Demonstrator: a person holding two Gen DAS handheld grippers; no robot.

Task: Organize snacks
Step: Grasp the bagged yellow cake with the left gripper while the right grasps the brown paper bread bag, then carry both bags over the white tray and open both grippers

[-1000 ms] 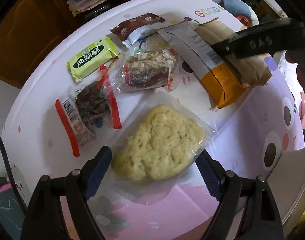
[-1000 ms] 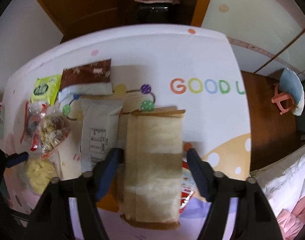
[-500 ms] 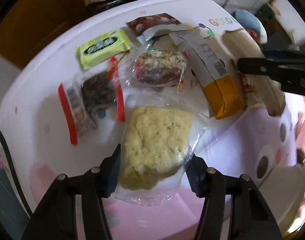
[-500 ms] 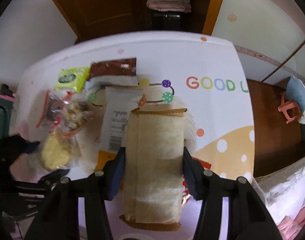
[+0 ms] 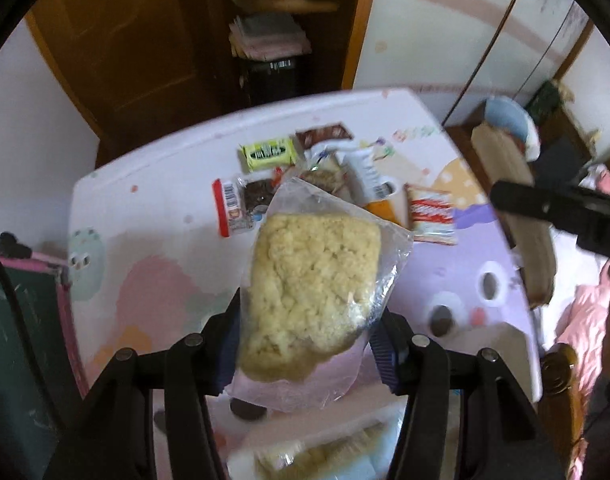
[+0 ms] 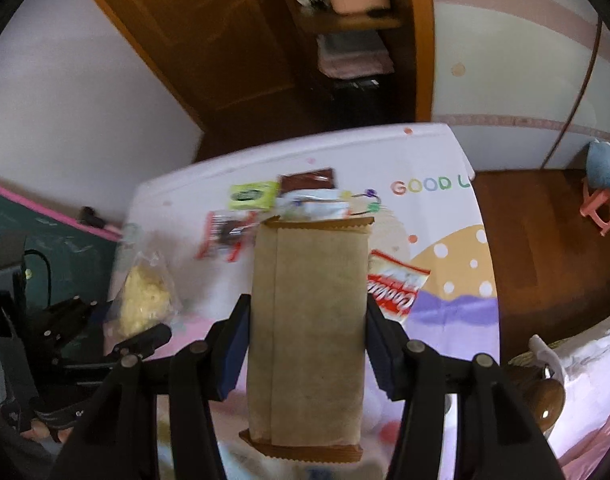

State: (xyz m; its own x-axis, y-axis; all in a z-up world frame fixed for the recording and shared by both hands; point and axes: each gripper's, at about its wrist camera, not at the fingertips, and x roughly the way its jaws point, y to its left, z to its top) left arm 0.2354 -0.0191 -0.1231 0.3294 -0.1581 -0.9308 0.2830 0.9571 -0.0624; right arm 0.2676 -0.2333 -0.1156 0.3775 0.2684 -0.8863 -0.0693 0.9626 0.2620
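My left gripper is shut on a clear bag with a yellow crumbly cake and holds it well above the table. It also shows in the right wrist view. My right gripper is shut on a long brown paper snack pack, lifted off the table; the pack also shows in the left wrist view. Several snacks stay on the table: a green packet, a brown packet, a red-edged dark snack, an orange-and-white bag and a red-and-white packet.
The table has a pastel cartoon cover with "GOOD" lettering. A wooden cabinet with shelves stands behind it. A green board with a pink rim is at the left. A pink stool stands on the floor at the right.
Both grippers have risen away from the table with their snacks, so the table looks smaller and farther. A red-and-white packet shows where the brown pack lay.
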